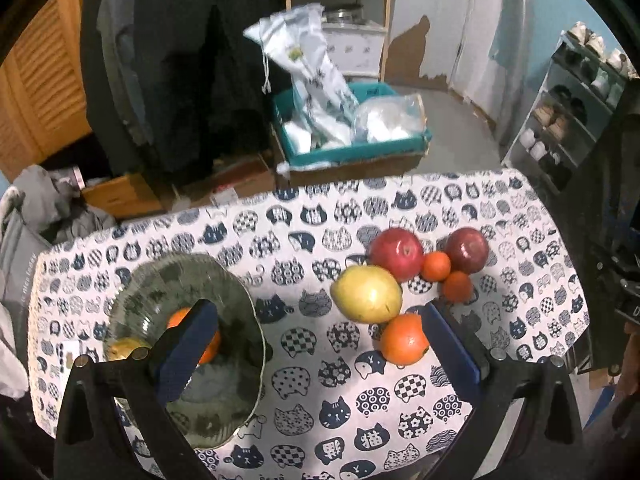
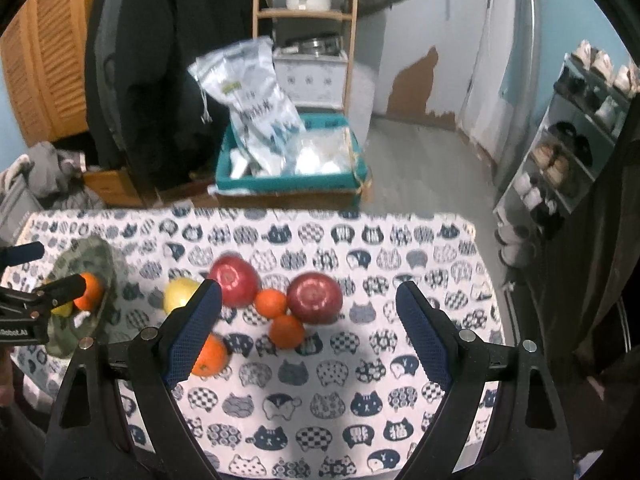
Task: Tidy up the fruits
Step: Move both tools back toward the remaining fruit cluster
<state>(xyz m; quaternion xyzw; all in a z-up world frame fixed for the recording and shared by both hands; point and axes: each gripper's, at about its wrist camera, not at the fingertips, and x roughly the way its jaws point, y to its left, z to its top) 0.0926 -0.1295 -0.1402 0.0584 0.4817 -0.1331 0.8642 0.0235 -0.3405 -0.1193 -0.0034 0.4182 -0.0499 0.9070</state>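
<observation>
A glass bowl (image 1: 224, 292) stands at the table's left and holds an orange (image 1: 178, 317) and a yellow fruit (image 1: 120, 347). To its right lie a yellow pear (image 1: 366, 294), a large orange (image 1: 404, 339), two red apples (image 1: 396, 254) (image 1: 467, 250) and two small tangerines (image 1: 436, 266) (image 1: 457, 286). My left gripper (image 1: 318, 316) is open and empty, its left finger over the bowl. My right gripper (image 2: 308, 296) is open and empty, above the fruit cluster: apples (image 2: 234, 280) (image 2: 315, 298), tangerines (image 2: 271, 303) (image 2: 286, 331), large orange (image 2: 212, 356), pear (image 2: 180, 294). The bowl (image 2: 98, 256) sits at far left.
The table has a cat-print cloth (image 1: 320, 380). Beyond its far edge stand a teal box of plastic bags (image 1: 348, 132), a wooden shelf (image 1: 340, 8) and a dark coat (image 1: 180, 60). A shoe rack (image 1: 568, 112) is at the right. The left gripper's body shows in the right wrist view (image 2: 36, 300).
</observation>
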